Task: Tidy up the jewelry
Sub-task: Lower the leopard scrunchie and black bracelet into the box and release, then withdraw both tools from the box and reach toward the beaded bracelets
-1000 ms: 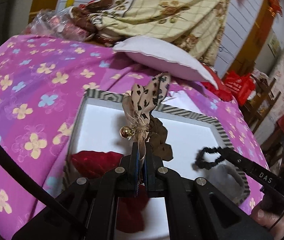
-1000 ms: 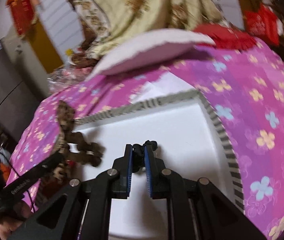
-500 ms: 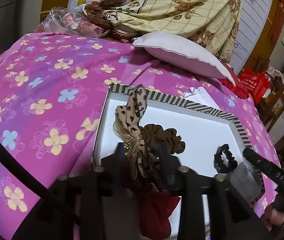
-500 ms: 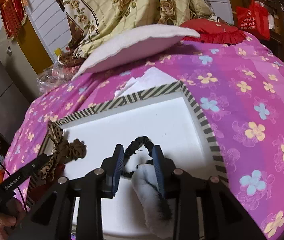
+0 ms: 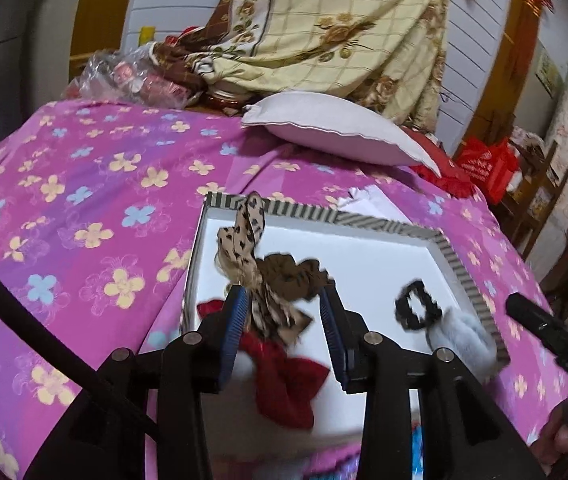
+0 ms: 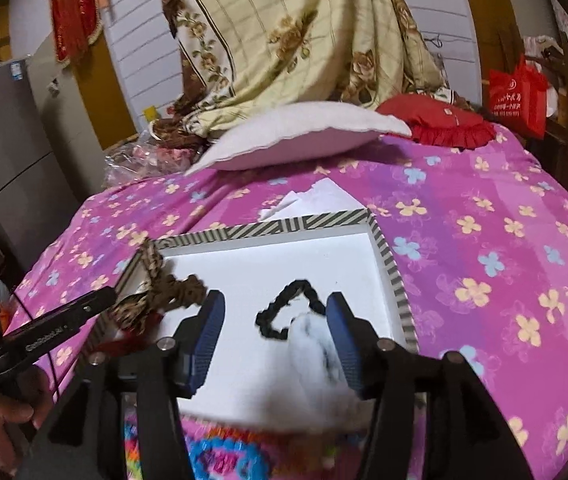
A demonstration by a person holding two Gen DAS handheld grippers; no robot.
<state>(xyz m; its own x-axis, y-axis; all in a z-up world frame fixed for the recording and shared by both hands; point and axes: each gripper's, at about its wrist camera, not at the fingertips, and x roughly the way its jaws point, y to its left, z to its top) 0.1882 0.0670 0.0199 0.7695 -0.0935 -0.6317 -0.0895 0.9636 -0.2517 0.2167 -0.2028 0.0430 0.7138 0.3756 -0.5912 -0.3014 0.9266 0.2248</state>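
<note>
A white tray with a striped rim (image 5: 368,222) (image 6: 268,230) lies on the pink flowered bedspread. In it are a leopard-print bow scrunchie (image 5: 246,236) (image 6: 156,280), a brown scrunchie (image 5: 292,276), a red bow (image 5: 288,376), a black hair tie (image 5: 416,308) (image 6: 284,312) and a white fluffy scrunchie (image 5: 464,332) (image 6: 316,348). My left gripper (image 5: 284,320) is open just above the leopard bow and brown scrunchie. My right gripper (image 6: 276,328) is open above the black tie and the fluffy scrunchie.
A white pillow (image 5: 336,136) (image 6: 296,136) and a red cushion (image 6: 440,120) lie behind the tray. A patterned blanket (image 5: 324,32) is piled at the back. White paper (image 6: 312,196) lies beyond the tray's rim. A colourful item (image 6: 220,456) lies near the front.
Both grippers opened and drew back. The left let go of the leopard bow, and the right let go of the black hair tie; both now lie in the tray.
</note>
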